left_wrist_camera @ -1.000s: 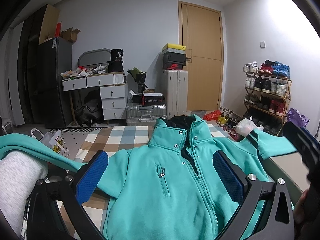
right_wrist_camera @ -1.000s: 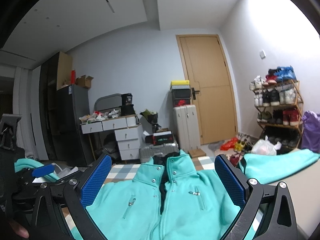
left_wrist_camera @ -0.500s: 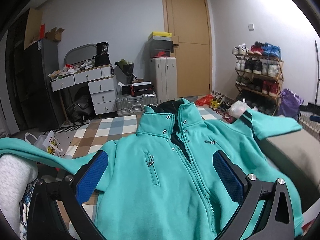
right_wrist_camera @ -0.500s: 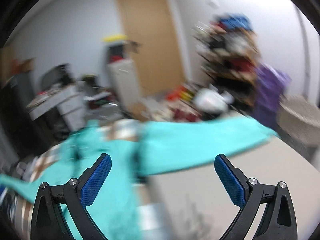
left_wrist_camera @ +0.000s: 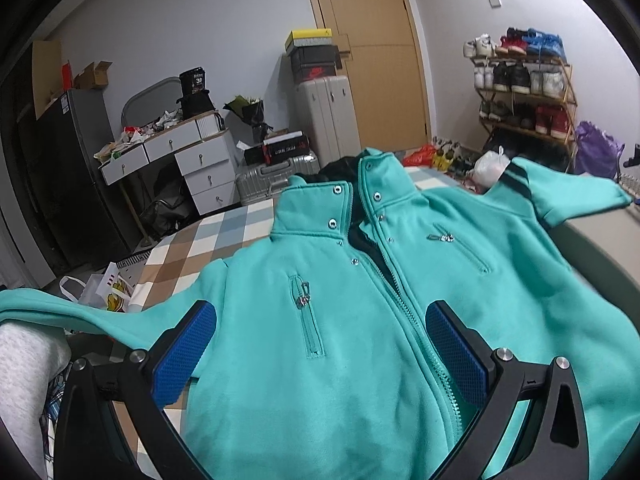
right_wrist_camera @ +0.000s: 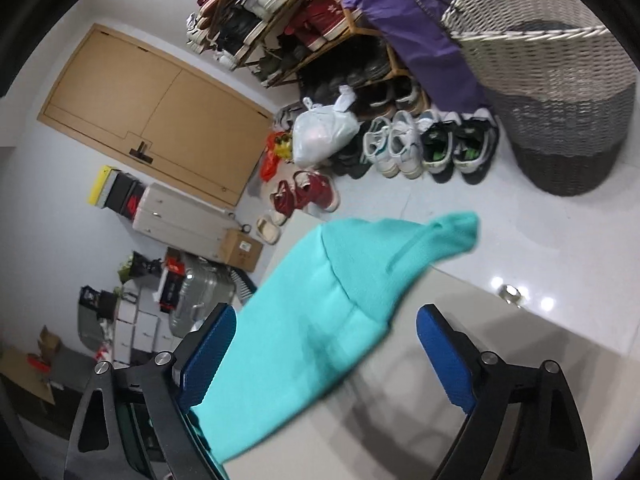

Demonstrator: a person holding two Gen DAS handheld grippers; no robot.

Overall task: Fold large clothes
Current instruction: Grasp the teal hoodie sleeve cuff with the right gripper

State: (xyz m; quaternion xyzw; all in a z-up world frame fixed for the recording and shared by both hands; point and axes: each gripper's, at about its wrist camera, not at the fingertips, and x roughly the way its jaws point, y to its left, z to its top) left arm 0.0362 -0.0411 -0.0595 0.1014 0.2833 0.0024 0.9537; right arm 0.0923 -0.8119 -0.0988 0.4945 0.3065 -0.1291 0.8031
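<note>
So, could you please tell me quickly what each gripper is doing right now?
Left gripper: open, empty, over the teal jacket.
Right gripper: closing, not gripping, sleeve between its fingers.

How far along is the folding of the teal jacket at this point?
Done: the teal zip jacket lies spread front-up on the bed, collar away. In hand: the right gripper straddles the sleeve near its cuff, jaws closing, pads not yet pressing; the left gripper hovers open over the chest. Left: every fold, since both sleeves lie outstretched.
</note>
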